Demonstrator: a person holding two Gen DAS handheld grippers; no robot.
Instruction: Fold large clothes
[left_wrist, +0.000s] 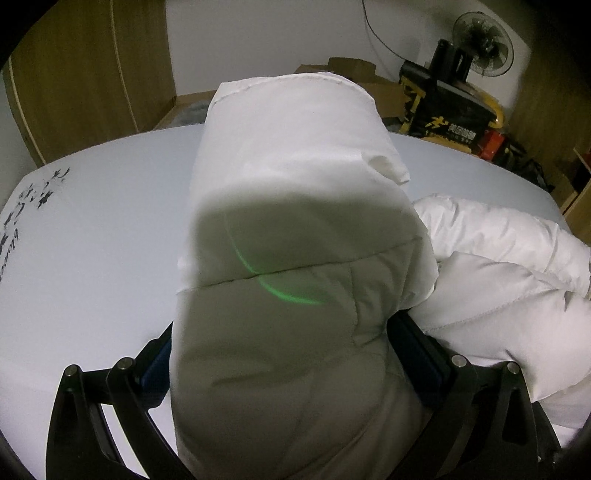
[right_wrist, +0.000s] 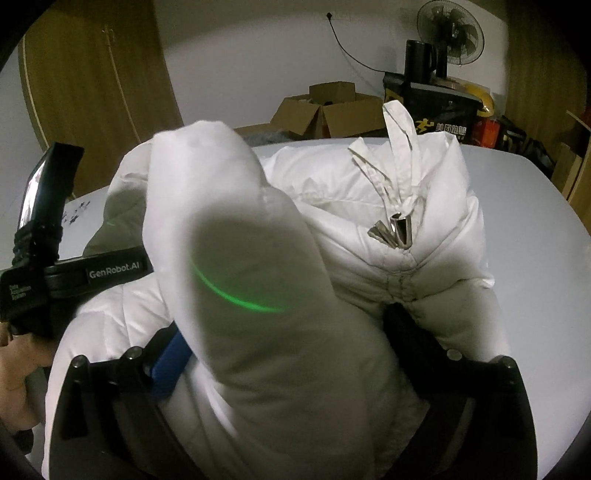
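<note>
A large white puffer jacket lies on a pale grey table. My left gripper is shut on a thick padded fold of the jacket, which rises between its black fingers and hides the tips. My right gripper is shut on another thick fold of the jacket, with a blue pad showing at the left finger. White drawcords with metal tips lie on the jacket's bunched collar. The left gripper's body shows at the left of the right wrist view.
Black printed marks are on the table's left end. Behind the table stand cardboard boxes, a black and yellow bag, a fan and a wooden wardrobe.
</note>
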